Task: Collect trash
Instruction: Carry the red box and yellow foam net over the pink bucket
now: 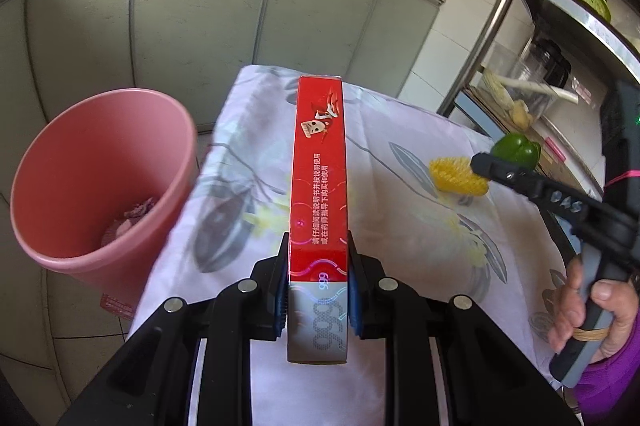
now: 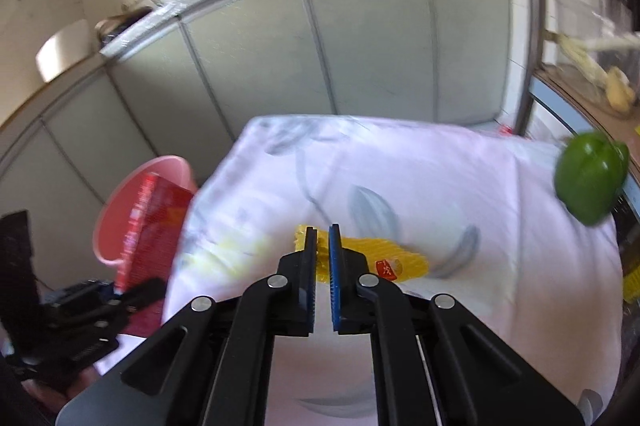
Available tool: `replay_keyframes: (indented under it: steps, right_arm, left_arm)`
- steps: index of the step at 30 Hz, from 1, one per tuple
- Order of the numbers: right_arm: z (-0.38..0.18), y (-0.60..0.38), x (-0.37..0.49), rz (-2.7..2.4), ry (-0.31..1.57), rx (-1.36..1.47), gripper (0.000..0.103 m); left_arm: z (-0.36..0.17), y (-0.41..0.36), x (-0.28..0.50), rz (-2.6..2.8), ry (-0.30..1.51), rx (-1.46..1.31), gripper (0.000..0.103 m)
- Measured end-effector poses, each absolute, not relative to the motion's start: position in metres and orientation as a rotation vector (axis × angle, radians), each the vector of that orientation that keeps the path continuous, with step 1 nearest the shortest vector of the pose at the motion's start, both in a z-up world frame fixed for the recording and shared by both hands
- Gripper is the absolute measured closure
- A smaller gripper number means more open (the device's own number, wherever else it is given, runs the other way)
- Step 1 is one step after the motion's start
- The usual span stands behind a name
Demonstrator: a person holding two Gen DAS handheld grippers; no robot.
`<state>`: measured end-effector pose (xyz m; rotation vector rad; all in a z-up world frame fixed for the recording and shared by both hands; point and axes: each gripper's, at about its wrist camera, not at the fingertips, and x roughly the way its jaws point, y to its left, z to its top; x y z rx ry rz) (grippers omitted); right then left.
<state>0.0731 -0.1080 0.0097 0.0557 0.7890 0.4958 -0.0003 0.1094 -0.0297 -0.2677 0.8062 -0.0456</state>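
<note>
My left gripper (image 1: 318,266) is shut on a long red medicine box (image 1: 318,162), held above the cloth-covered table (image 1: 400,130); the box also shows in the right wrist view (image 2: 150,226) in front of the pink bin (image 2: 160,166). The pink bin (image 1: 100,178) stands on the floor left of the table, with some scraps inside. My right gripper (image 2: 322,238) is almost shut, a thin gap between its pads, empty, above a yellow foam net (image 2: 368,258). The net (image 1: 456,176) lies at the table's right.
A green pepper (image 2: 588,182) sits at the table's right edge, also seen in the left wrist view (image 1: 516,150). A metal rack (image 1: 560,66) with containers stands to the right. Grey cabinets (image 1: 200,26) run behind the table.
</note>
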Motion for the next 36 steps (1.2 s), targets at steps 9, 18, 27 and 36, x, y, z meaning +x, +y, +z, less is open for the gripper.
replay_keyframes:
  steps: [9, 18, 27, 36]
  right_arm:
    - [0.042, -0.042, 0.068, 0.667, 0.738, 0.051, 0.097]
    - [0.053, 0.042, 0.058, 0.844, 0.741, 0.010, 0.097]
    - [0.041, 0.093, 0.065, 0.963, 0.812, 0.039, 0.097]
    - [0.004, 0.122, 0.077, 0.973, 0.898, 0.015, 0.097]
  left_arm:
    - [-0.014, 0.156, -0.015, 0.052, 0.750, -0.296, 0.081]
    - [-0.002, 0.212, -0.028, 0.183, 0.700, -0.341, 0.081]
    - [-0.007, 0.257, -0.025, 0.284, 0.695, -0.381, 0.081]
    - [-0.030, 0.270, -0.009, 0.330, 0.738, -0.403, 0.081]
